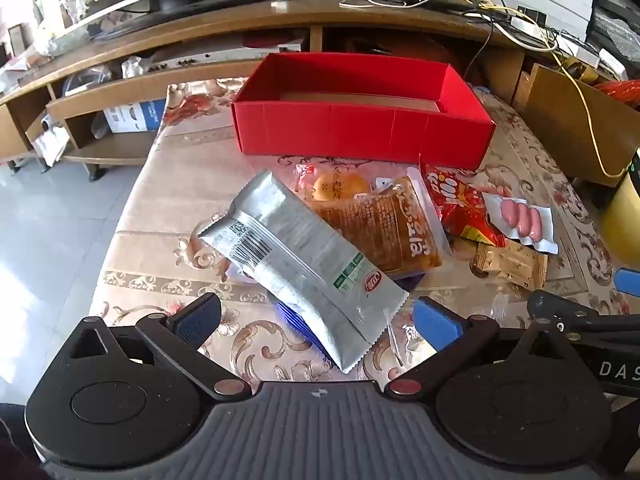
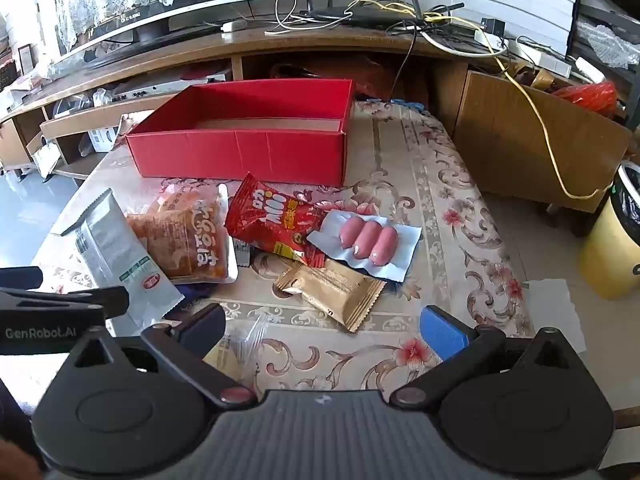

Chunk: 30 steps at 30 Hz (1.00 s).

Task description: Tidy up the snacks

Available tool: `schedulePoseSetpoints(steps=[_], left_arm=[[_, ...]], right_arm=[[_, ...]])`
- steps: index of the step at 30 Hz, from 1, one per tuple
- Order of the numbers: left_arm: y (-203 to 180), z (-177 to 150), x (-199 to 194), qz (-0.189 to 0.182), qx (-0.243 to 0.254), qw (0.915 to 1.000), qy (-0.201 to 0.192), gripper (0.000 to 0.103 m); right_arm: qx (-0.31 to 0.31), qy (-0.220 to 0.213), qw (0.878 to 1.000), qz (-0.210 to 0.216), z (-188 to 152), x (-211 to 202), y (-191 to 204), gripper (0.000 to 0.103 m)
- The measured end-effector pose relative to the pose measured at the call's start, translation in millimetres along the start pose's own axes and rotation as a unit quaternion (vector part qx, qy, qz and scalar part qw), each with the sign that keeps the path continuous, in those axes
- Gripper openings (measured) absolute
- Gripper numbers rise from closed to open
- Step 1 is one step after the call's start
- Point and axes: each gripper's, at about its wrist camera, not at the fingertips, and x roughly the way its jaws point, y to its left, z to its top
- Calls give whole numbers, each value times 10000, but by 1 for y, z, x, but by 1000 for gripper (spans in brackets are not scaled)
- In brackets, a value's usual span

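The task stands at its start: the open red cardboard box (image 1: 360, 132), upper centre of the left view, shows only its bare brown floor. The snacks lie heaped below it on the floral tablecloth (image 1: 160, 200). The left gripper (image 1: 316, 316) hangs with jaws spread wide and empty over the long silver foil packet (image 1: 296, 256) at mid-frame. The right gripper (image 2: 324, 328), likewise wide and empty, faces the crimped gold wrapper (image 2: 336, 292) at lower centre. Next, I judge, one gripper must descend, straddle a packet's narrow width, and close.
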Motion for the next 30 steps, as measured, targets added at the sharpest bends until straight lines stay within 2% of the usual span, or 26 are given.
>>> schedulePoseSetpoints(steps=[6, 12, 30], left_arm=[[-1, -1, 0, 23, 10, 10000, 32, 103], [3, -10, 8, -16, -79, 9999, 148, 103], [11, -7, 10, -60, -139, 9992, 382, 103]], right_arm=[[-9, 9, 10000, 12, 7, -3, -1, 103], [-69, 119, 9999, 8, -3, 5, 7, 103], [-222, 304, 9993, 3, -2, 11, 15, 103]])
